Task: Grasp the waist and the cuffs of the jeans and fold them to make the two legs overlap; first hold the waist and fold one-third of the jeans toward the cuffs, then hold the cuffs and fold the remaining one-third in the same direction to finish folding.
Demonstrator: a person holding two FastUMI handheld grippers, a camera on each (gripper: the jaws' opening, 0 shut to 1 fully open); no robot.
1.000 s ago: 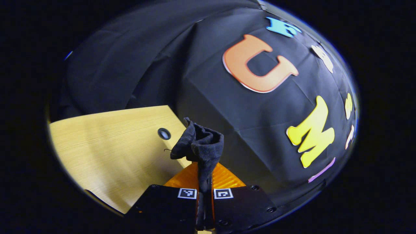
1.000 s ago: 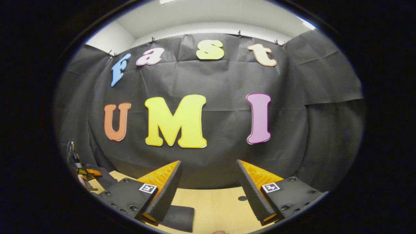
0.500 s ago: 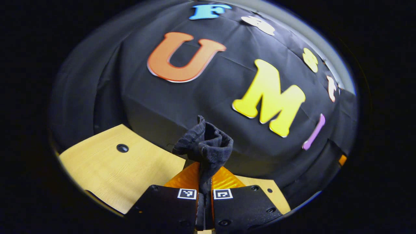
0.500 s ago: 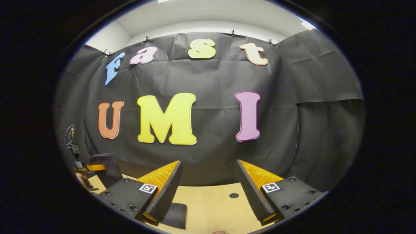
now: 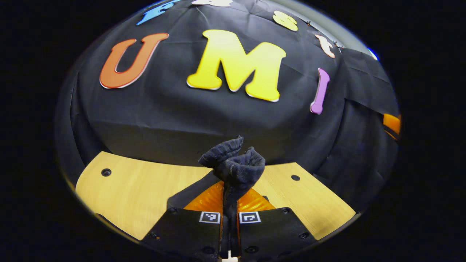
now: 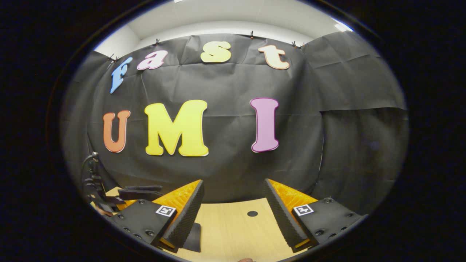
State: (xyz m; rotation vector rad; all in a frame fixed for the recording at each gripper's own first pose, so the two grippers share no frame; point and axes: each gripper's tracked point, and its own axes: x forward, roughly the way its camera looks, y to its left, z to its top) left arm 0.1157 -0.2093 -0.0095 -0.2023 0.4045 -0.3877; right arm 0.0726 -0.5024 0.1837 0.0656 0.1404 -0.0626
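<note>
In the left gripper view, the left gripper [image 5: 230, 214] is clenched on a bunched fold of the jeans [image 5: 233, 165]. The dark denim is pinched between both fingers, and a crumpled tuft of it stands up past the fingertips. The tuft is raised above the wooden tabletop [image 5: 134, 189], roughly midway along the tabletop's far edge, where the black cloth wall [image 5: 174, 116] meets it. Two round holes show in the tabletop, one [image 5: 106, 172] near its far left corner and one [image 5: 295, 178] to the right of the tuft.

In the right gripper view, the right gripper [image 6: 233, 214] is released: its two fingers stand well apart with bare tabletop [image 6: 233, 233] between them and nothing in their grip. A dark piece of the jeans [image 6: 195, 237] lies on the tabletop just beside the left-hand finger. Near the tabletop's left edge, the left gripper [image 6: 109, 198] appears with dark cloth [image 6: 140, 191] at it.
</note>
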